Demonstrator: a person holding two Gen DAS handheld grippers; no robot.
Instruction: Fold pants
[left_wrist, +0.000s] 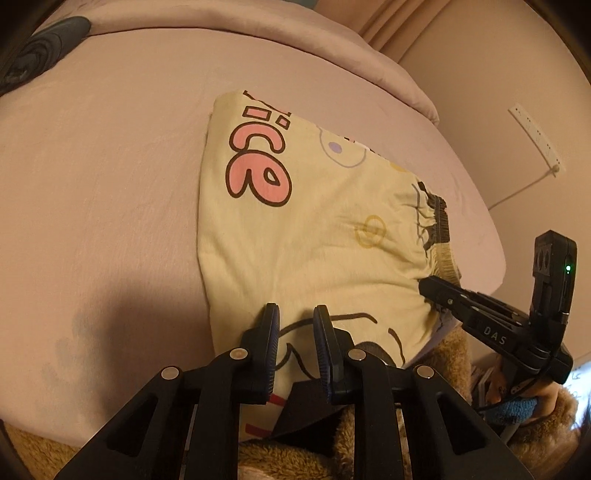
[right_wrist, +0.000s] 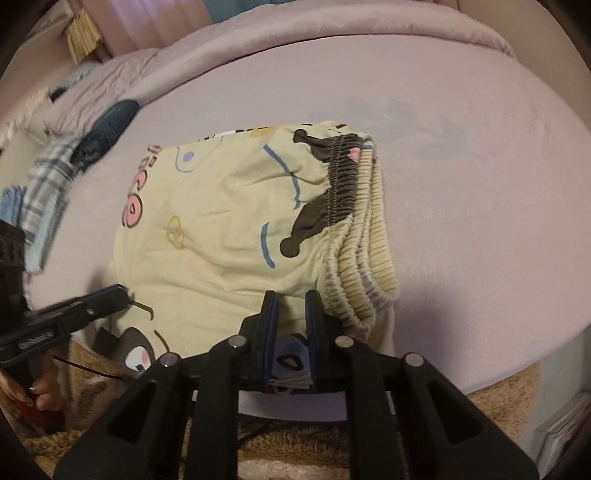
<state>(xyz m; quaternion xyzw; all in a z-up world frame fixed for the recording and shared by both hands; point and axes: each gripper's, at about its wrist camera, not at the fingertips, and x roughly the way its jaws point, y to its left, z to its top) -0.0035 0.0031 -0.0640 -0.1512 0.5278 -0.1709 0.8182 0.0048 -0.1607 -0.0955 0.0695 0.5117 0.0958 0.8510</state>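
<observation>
From the left wrist, the yellow pants (left_wrist: 295, 229) lie folded on the pink bed (left_wrist: 110, 166), and the left gripper (left_wrist: 295, 325) pinches their near edge. From the right wrist, the right gripper (right_wrist: 291, 310) is closed on the near edge beside the stretchy waistband (right_wrist: 362, 258) on the right.

I see left gripper (left_wrist: 295, 314): black linkage, silver pivot pins, blue ribbed pads | right gripper (right_wrist: 291, 299): identical | person: tan fleece sleeve (left_wrist: 554, 428)
</observation>
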